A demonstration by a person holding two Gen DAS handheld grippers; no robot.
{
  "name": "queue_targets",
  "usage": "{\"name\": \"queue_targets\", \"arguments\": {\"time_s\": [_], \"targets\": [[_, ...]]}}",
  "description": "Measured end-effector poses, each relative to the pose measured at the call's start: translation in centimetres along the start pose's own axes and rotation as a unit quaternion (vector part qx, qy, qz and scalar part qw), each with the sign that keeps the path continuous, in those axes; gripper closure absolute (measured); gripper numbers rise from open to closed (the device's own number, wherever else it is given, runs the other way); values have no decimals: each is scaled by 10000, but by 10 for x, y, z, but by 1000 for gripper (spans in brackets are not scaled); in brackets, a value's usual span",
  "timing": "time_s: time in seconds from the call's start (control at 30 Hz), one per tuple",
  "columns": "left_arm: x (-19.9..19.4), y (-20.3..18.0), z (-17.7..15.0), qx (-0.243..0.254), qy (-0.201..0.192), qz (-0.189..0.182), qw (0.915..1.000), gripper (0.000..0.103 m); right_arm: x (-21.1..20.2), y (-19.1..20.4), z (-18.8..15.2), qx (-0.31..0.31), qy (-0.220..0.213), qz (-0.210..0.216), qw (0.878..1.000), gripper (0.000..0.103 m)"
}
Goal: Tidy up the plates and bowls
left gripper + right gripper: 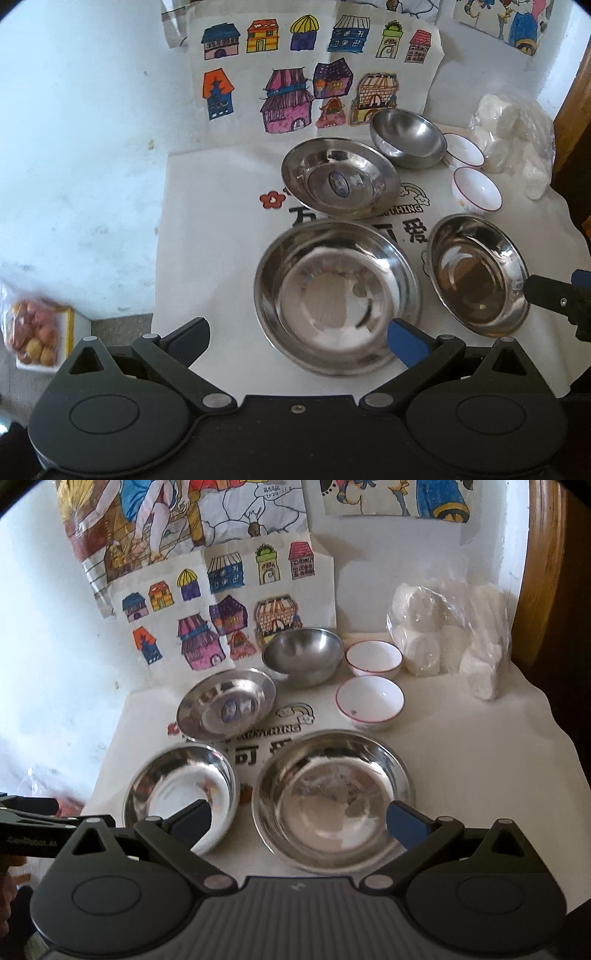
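Three steel plates lie on a white printed cloth. In the left wrist view my open left gripper (295, 341) hangs over the near edge of one plate (336, 295); a second plate (478, 273) lies to its right and a third (340, 177) behind. A steel bowl (408, 138) and two white bowls (463, 149) (476, 190) stand at the back right. In the right wrist view my open right gripper (299, 823) hovers above a plate (332, 797), with another plate (181, 797) to the left, a third plate (227, 703), the steel bowl (303, 655) and white bowls (373, 659) (369, 701) behind.
A clear bag of white rolls (450, 635) stands at the back right by a wooden frame (543, 572). Children's drawings (295, 74) hang on the wall behind. A bag of red fruit (35, 336) sits low at the left, off the cloth (207, 221).
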State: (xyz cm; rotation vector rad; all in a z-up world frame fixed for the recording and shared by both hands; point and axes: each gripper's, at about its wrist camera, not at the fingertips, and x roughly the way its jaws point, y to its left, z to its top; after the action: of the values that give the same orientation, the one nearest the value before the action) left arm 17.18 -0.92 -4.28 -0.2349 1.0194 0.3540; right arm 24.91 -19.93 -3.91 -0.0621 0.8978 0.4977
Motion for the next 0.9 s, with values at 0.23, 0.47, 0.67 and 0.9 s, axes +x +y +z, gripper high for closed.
{"name": "queue_targets", "arguments": {"time_s": [0.23,0.47,0.67,0.9], "targets": [[29,29,21,72,112,-202,9997,1,18,35,-1,-140,34,-20,9999,0],[59,40,18,149,454,-309,9984,1,26,58,-12,-546,252,-202,9980,0],[76,38,8,155,724,-310,9968,1,34,62,-14,-889,424,-535,9937,0],[84,37,9,-144,844,-126,9962,1,55,51,4,-1094,367,-536,9919,0]]}}
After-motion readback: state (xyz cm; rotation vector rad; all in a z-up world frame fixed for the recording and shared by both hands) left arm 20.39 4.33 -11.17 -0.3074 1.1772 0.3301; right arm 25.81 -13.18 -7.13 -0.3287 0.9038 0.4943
